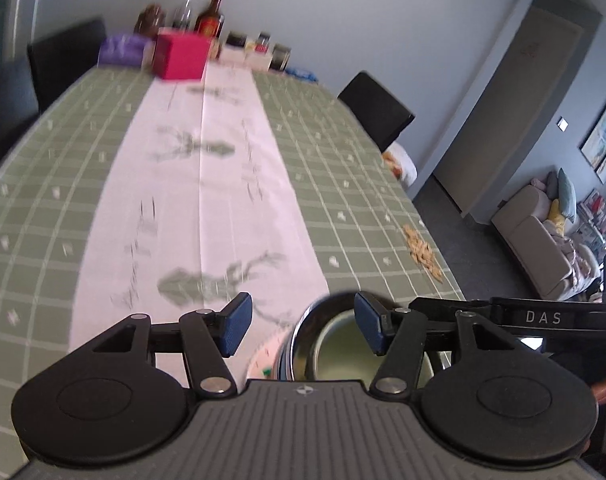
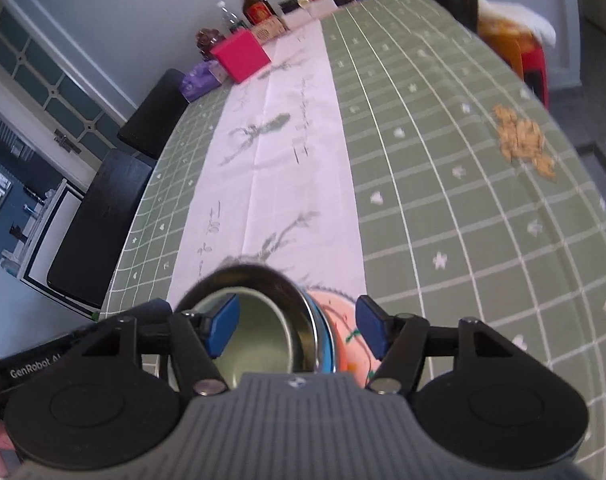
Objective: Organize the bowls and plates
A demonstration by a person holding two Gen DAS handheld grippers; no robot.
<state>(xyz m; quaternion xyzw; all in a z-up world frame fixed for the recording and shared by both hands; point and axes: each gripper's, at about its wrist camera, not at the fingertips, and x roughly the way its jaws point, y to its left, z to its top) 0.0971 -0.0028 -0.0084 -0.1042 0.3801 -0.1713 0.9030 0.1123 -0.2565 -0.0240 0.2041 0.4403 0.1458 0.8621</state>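
A steel bowl with a shiny rim and pale inside sits nested in a blue-rimmed bowl on a pink patterned plate at the near end of the table. My right gripper is open, its fingers straddling the stack's right wall. My left gripper is open, with its right pad over the steel bowl and the plate below.
A green checked tablecloth with a white runner covers the table. A red box, bottles and jars stand at the far end. Scattered crumbs lie near the right edge. Black chairs flank the table.
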